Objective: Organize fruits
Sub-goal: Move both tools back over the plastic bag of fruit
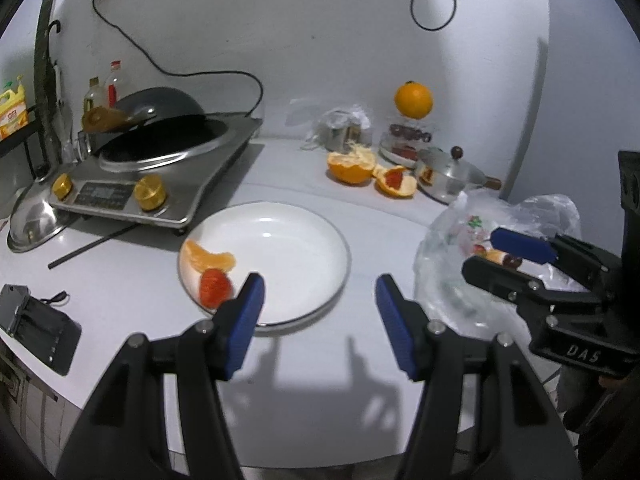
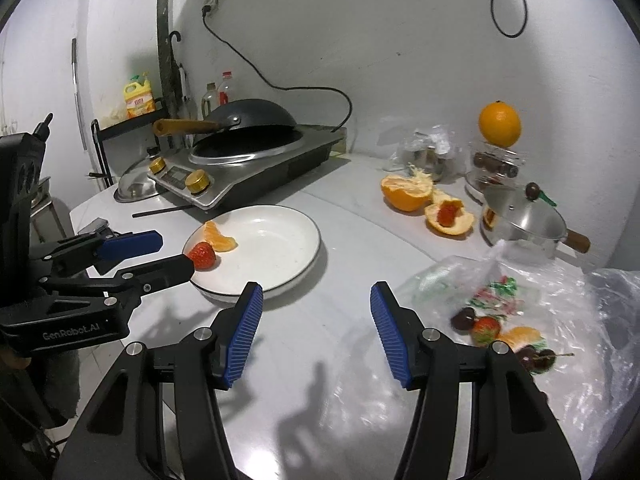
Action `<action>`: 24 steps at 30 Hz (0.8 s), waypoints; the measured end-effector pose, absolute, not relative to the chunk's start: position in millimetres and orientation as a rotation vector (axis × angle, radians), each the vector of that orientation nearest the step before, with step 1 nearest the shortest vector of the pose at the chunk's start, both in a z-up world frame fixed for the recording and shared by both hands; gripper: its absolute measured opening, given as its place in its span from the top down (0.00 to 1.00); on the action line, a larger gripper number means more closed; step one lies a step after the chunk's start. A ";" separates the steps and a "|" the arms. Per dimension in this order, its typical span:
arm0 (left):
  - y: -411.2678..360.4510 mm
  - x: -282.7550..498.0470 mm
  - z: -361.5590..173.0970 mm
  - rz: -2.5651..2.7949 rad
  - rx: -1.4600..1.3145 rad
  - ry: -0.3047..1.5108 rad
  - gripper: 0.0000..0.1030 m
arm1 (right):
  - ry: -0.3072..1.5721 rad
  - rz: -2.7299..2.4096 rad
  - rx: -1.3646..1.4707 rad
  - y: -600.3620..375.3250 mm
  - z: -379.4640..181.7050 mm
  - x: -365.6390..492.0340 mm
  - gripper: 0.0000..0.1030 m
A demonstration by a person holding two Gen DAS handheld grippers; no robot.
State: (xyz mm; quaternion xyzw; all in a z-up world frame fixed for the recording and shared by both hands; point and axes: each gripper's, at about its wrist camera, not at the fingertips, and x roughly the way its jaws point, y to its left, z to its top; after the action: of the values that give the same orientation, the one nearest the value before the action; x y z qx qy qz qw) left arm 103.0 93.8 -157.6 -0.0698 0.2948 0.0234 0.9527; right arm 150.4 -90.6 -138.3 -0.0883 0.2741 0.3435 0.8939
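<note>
Left gripper (image 1: 320, 300) hangs over the near edge of the counter, jaws parted, nothing between the pads. Right gripper (image 2: 316, 308) matches it: jaws apart, empty. Each shows in the other's view, off to the side and level with it.

White plate (image 1: 304, 216) lies just ahead of the left gripper, its near rim behind that gripper's left finger. On the plate's left part: one orange segment (image 1: 210, 260) and one strawberry (image 1: 215, 288), touching each other.

Clear plastic bag (image 2: 580, 312) lies ahead and to the right of the right gripper, flat on the counter and open. On or in it: a second strawberry (image 2: 486, 329), another orange segment (image 2: 520, 338) and dark cherries (image 2: 463, 319), bunched close together. Which of these touch is unclear through the film.

Peeled orange halves (image 2: 408, 194) and a whole orange (image 2: 500, 124) sit far ahead, near the wall.

Handling judgement: all bagged fruit is light and soft. The strawberry bruises easily; take it across its widest part, gently. The segment is wet and slippery with thin skin; grip across its thick middle, not the tips. Cherries are round and may roll or squirt out. Bag film is slick and could be pinched along with the fruit.
</note>
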 end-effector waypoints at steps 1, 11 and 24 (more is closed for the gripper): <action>89.6 103.2 -156.7 0.045 -0.140 0.597 0.42 | 0.566 0.710 -0.180 -96.7 -137.6 149.6 0.43; 43.4 106.4 -152.7 0.028 -0.136 0.596 0.22 | 0.557 0.673 -0.154 -155.8 -136.4 149.6 0.43; -10.0 127.9 -152.8 -0.025 -0.084 0.624 0.22 | 0.581 0.613 -0.107 -212.5 -150.9 163.9 0.43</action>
State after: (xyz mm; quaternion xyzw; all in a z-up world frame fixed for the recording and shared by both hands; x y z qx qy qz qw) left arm 127.9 -10.0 -152.8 -0.0413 0.3068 -0.0124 0.9508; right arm 163.9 -212.5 -150.9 -0.0517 0.2817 0.2974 0.9108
